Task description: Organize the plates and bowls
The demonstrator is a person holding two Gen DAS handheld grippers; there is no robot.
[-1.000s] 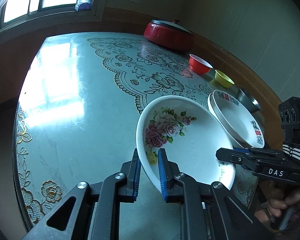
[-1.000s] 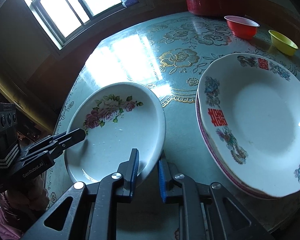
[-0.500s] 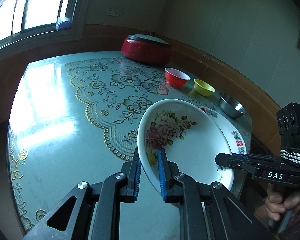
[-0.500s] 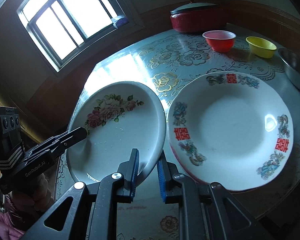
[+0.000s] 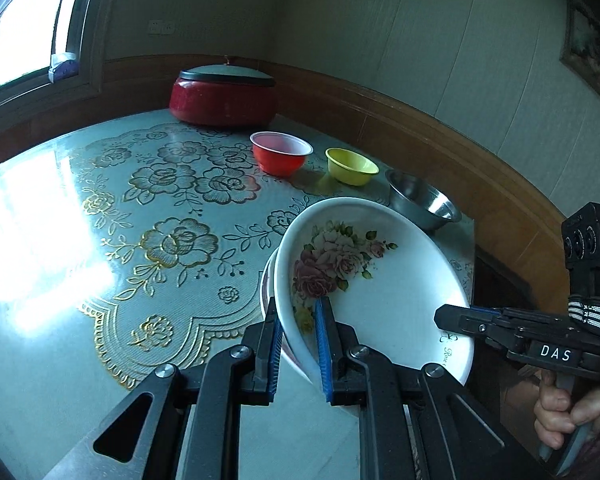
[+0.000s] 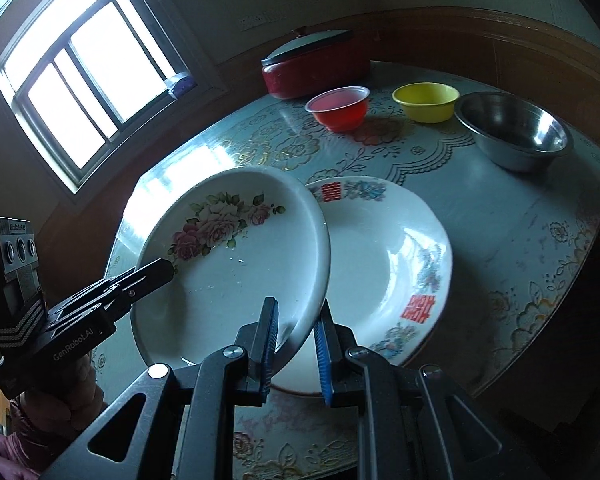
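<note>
A white plate with pink roses [image 6: 236, 264] hangs tilted above the table, held by both grippers. My right gripper [image 6: 298, 340] is shut on its near right rim. My left gripper [image 5: 298, 340] is shut on the opposite rim and shows from the side [image 6: 166, 270] in the right wrist view. In the left wrist view the right gripper [image 5: 440, 317] reaches in from the right. The rose plate [image 5: 380, 292] overlaps the left part of a plate with red characters [image 6: 392, 264], which lies on the table and is mostly hidden [image 5: 265, 288] in the left wrist view.
Behind the plates stand a red bowl [image 6: 338, 108], a yellow bowl [image 6: 426, 102] and a steel bowl [image 6: 514, 132] in a row. A lidded red pot [image 6: 314, 66] sits at the far edge by the wall. The table edge [image 6: 580, 264] lies close on the right.
Both grippers have carried the rose plate upward and to the right. It was beside the red-character plate and now hangs over that plate's left part.
</note>
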